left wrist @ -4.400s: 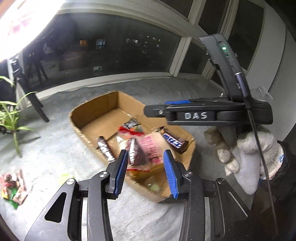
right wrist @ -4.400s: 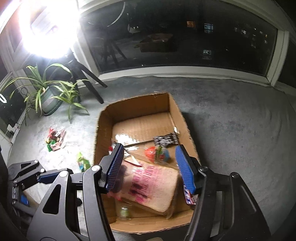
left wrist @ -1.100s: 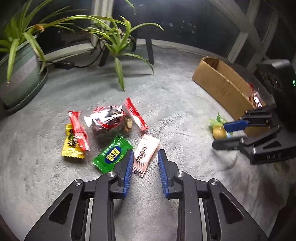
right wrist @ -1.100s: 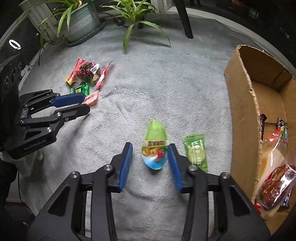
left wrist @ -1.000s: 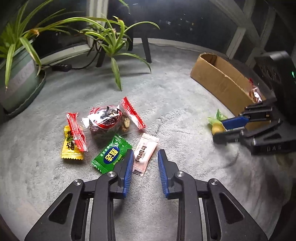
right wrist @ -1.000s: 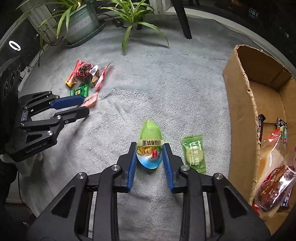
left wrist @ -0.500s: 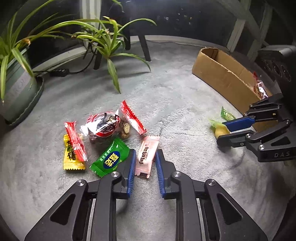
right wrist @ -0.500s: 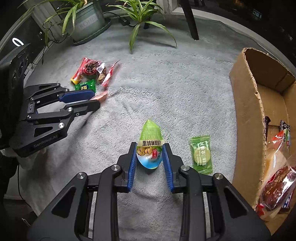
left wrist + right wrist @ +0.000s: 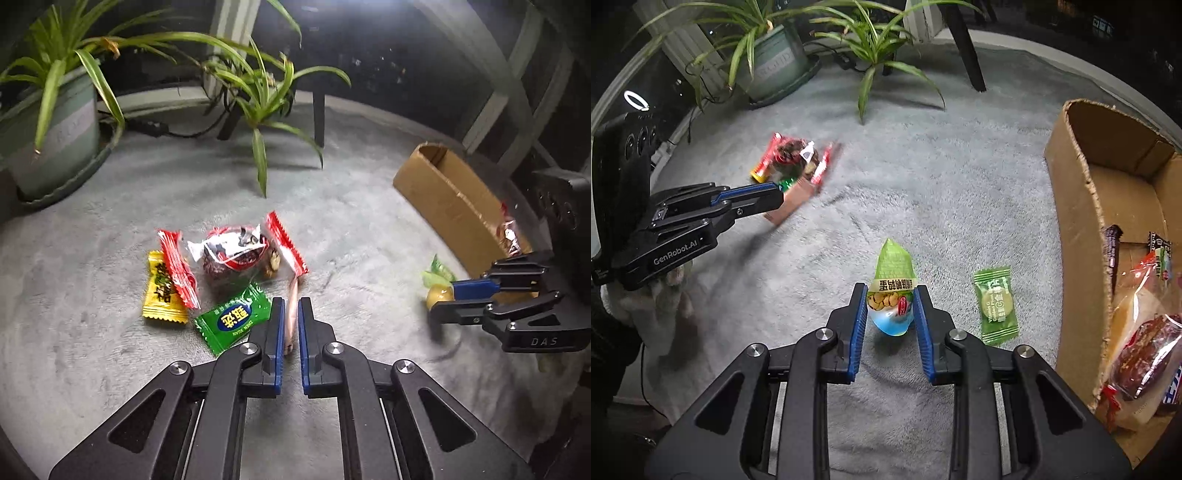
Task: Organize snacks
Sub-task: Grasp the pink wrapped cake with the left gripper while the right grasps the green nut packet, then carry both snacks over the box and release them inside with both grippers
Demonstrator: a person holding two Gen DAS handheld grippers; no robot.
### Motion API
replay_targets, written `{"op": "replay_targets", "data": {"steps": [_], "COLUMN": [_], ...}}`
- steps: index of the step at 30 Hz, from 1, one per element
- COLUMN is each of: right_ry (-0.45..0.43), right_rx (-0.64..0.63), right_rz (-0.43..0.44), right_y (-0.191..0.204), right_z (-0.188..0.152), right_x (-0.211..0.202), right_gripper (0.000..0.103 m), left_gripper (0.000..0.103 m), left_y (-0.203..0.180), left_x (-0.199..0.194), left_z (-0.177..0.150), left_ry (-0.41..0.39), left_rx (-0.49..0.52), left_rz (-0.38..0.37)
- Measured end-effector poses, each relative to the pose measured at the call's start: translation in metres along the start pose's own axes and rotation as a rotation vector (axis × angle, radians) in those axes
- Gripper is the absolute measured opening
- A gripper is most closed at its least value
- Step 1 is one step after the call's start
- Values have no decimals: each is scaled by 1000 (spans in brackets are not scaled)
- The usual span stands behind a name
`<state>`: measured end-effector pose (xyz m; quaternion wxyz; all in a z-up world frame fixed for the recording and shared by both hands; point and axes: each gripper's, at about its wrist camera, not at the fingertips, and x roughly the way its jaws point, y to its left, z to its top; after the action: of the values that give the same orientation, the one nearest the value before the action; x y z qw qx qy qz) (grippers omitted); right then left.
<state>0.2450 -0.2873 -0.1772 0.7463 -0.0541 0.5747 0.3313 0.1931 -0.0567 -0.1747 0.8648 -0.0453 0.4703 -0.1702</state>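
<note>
Pinching a pink packet (image 9: pixel 291 314) on edge, the left gripper (image 9: pixel 291 325) risks dropping it, while the right gripper (image 9: pixel 891 314) clamps a slippery green pouch (image 9: pixel 892 291) beside the box (image 9: pixel 1071 206).

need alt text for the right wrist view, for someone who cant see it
The right tongs grip a green-topped clear snack pouch on grey carpet, beside a flat green candy wrapper. An open brown cardboard box of snacks stands on the right; at left, the left tongs pinch a pink packet.
</note>
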Motion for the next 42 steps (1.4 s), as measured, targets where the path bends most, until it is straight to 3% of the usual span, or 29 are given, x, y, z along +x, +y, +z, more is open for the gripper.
{"op": "replay_targets", "data": {"steps": [6,11,15,16,22,28,31,42], "right_ry": [-12,-10,-12,-13,-20,-14,-12,-91], "right_rx": [7,2,2,4,2,3,-1,13], "right_rz": [-1,6,6,7,5,4,4,18], "right_y": [-1,2,1,1,1,1,2,-3], "right_z": [0,-5,-6,-5,-3,-3,-3,-3], "right_x": [-6,-7,-8,-8,-11,-9,-9,-40], "right_gripper": [26,26,26,26,26,26,26,26], "left_gripper": [6,7,27,27,27,23,18,17], "left_y": [-10,-15,-23,-22,-8,-21,-26,-35], "left_x": [-3,13,6,4,11,20,20,-11], "left_z": [1,-5,-6,-6,-7,-16,-18,-10], "left_ry": [13,38,9,3,38,63,51,-17], "left_rx": [86,116,178,187,164,219,232,153], "left_rz": [19,93,179,190,165,125,134,58]}}
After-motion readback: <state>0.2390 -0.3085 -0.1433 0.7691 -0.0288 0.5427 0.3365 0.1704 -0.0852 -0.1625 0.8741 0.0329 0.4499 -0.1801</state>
